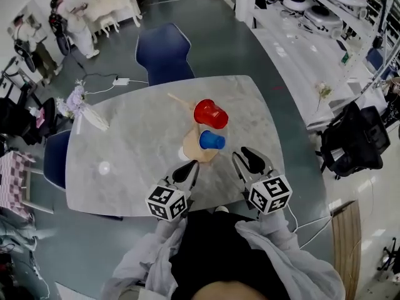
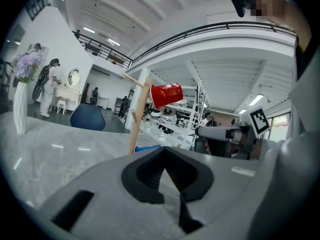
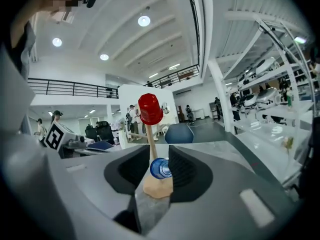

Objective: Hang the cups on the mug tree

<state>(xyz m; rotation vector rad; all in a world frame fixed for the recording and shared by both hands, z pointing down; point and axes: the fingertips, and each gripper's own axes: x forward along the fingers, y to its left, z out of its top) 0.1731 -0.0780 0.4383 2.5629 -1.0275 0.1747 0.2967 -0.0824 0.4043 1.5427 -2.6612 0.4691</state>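
A wooden mug tree (image 1: 191,144) stands on the marble table (image 1: 131,149) just ahead of both grippers. A red cup (image 1: 210,114) sits upside down on its top, and a blue cup (image 1: 211,141) hangs low on a peg above the base. My left gripper (image 1: 189,169) is at the table's near edge, left of the tree, with jaws together and empty. My right gripper (image 1: 245,157) is to the right, its jaws a narrow gap apart with nothing between them. In the right gripper view, the blue cup (image 3: 161,168) and red cup (image 3: 149,109) line up beyond the gap. The left gripper view shows the red cup (image 2: 166,94) high on the tree's stem (image 2: 136,119).
A white vase with flowers (image 1: 84,111) lies near the table's far left edge. A blue chair (image 1: 162,55) stands at the far side, another (image 1: 55,158) at the left. A black office chair (image 1: 355,144) and white shelving (image 1: 312,17) are to the right.
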